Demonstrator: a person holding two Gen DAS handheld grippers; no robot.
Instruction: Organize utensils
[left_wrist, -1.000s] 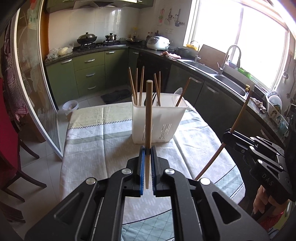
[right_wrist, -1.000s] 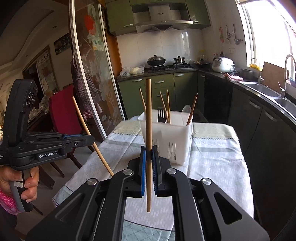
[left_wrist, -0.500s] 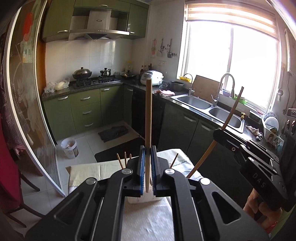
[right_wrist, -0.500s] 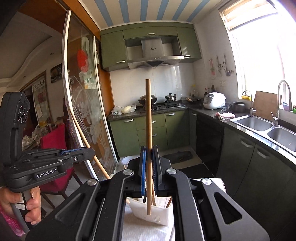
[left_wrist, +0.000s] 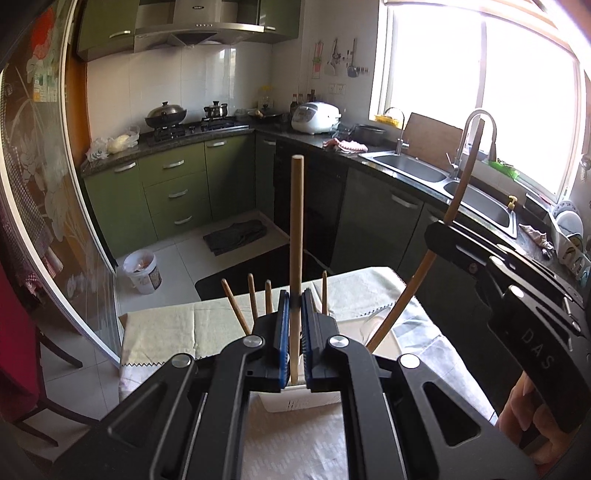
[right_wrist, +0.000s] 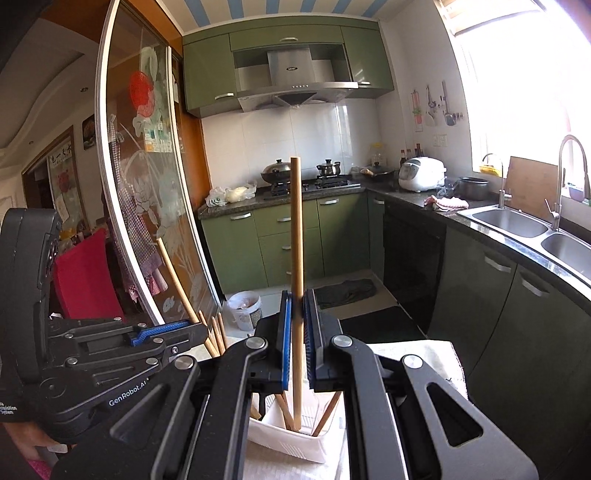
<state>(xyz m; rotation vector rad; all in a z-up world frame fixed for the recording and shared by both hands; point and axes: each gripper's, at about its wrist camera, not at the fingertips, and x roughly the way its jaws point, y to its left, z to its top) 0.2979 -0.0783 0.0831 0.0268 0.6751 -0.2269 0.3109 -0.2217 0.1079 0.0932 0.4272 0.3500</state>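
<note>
1. Two grippers each clamp one chopstick: the left gripper (left_wrist: 295, 332) pinches the left chopstick (left_wrist: 296, 221) upright at frame centre, and the right gripper (right_wrist: 297, 339) likewise grips the right chopstick (right_wrist: 296, 240).
2. The white utensil holder (right_wrist: 295, 443) sits at the bottom centre of both views, directly below the jaws, on the tablecloth (left_wrist: 166, 328). Several chopsticks (left_wrist: 253, 295) already stand in it.
3. In the right wrist view the held stick's lower end appears to dip inside the holder's rim; a good finish would be to lower each stick straight, keep it vertical, and part the jaws only once the tip is well inside a compartment.
4. Watch for the sticks already standing there: an angled entry could knock against them.
5. Hidden: the gripper bodies cover most of the holder, so which compartment lies under either tip cannot be told. In the left view, the left stick's lower end is lost against the white plastic.
</note>
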